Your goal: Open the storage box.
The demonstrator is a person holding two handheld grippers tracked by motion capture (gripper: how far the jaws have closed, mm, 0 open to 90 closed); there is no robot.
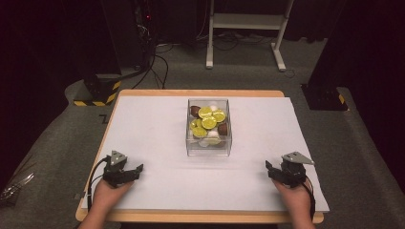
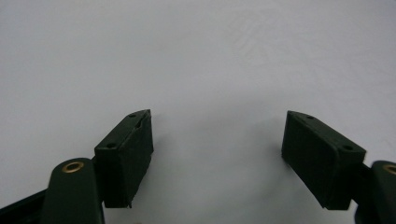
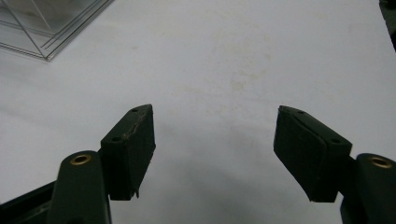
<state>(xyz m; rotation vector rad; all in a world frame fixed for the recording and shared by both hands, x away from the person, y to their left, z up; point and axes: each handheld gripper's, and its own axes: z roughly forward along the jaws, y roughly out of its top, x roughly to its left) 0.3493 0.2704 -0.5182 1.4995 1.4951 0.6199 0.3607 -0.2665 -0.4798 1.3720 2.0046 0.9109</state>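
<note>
A clear plastic box stands in the middle of the white table cover, holding several gold coins with some brown and white pieces. My left gripper sits near the front left edge, held by a hand; in the left gripper view its jaws stand wide apart over bare white surface. My right gripper sits near the front right edge in the other hand. In the right gripper view its jaws are apart with nothing between them, and a corner of the clear box shows at upper left.
The wooden table edge frames the white cover. Beyond the table are a white desk frame, cables and a black stand with yellow-black tape on grey carpet.
</note>
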